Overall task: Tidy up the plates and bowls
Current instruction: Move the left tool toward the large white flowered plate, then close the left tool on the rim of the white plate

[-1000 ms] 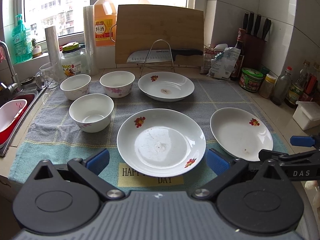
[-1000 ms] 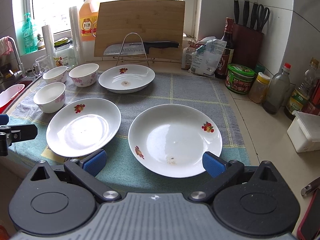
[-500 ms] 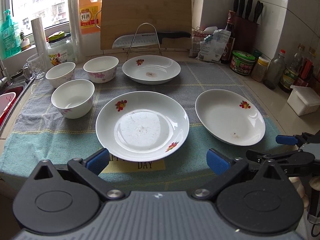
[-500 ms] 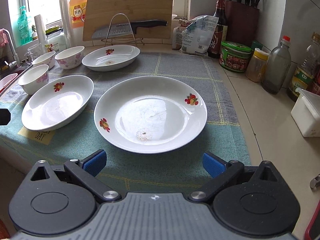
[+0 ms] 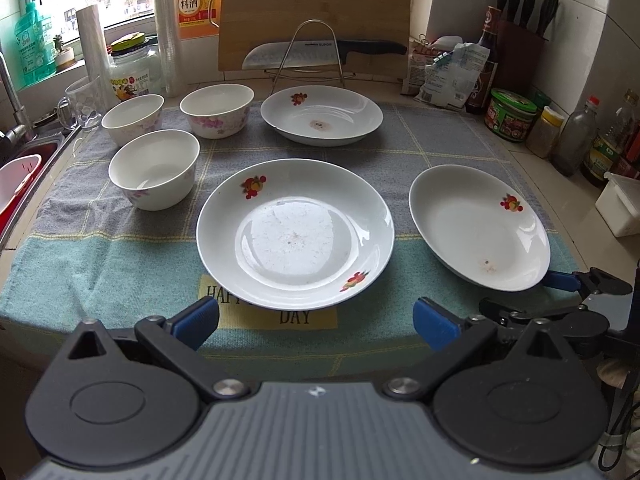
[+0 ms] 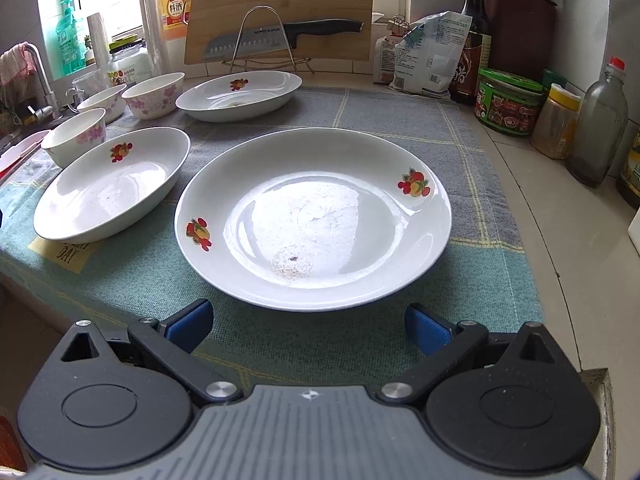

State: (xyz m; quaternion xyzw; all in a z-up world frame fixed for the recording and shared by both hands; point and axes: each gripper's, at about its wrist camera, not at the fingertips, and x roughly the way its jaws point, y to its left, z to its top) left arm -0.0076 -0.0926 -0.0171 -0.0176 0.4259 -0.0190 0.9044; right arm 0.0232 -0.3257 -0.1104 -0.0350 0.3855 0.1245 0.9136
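Right gripper (image 6: 308, 326) jaws spread, empty, facing near plate (image 6: 314, 216) on towel (image 6: 400, 344). Left gripper (image 5: 316, 320) likewise, before middle plate (image 5: 295, 233). Glazed ceramic: rigid, slick, chippable; pinch near rim edge.

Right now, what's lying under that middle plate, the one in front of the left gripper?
A towel with a yellow label lies under the plate. Only "HAPP" and "DAY" show; the plate hides the other letters.

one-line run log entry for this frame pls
phase: approach | left tongs: open, before middle plate | right tongs: open, before right plate | held: nothing | bowls: unstacked
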